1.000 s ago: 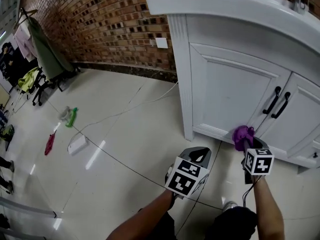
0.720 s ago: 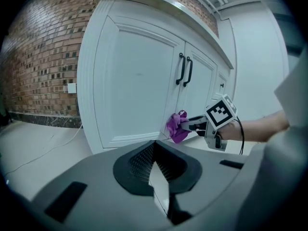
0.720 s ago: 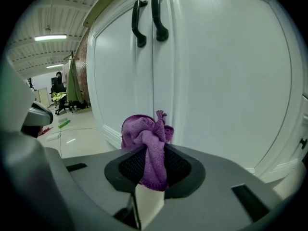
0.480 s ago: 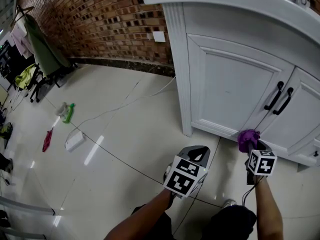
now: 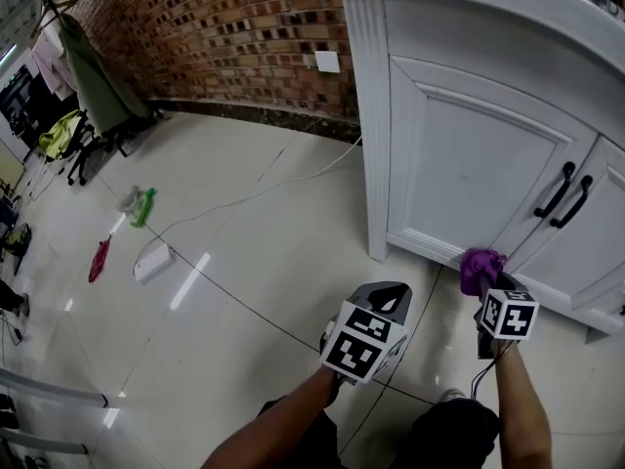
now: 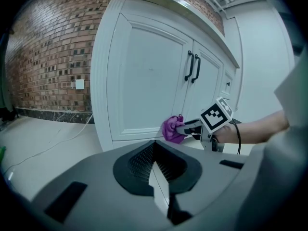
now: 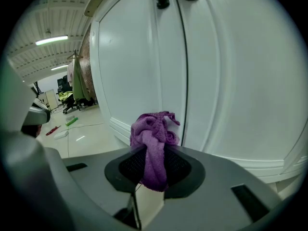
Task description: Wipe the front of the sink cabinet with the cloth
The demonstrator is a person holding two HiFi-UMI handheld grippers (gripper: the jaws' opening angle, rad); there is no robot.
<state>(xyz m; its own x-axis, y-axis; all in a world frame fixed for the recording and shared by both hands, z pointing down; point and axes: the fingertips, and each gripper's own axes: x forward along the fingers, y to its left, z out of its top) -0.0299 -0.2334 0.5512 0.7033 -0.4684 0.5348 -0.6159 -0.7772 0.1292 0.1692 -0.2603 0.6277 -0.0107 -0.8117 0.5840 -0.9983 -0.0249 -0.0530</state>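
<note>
The right gripper (image 5: 485,283) keeps its fingers clenched on the purple cloth (image 5: 478,265). The cloth remains against the bottom rail of the left door of the sink cabinet (image 5: 469,154), near the door seam. The left gripper (image 5: 383,306) is unchanged: fingers closed together, empty, above the floor (image 5: 244,262).

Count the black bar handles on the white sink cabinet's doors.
2. One black bar handle is on the left door, the other on the right door, side by side where the doors meet, above the purple cloth. More may lie outside the frame.
</note>
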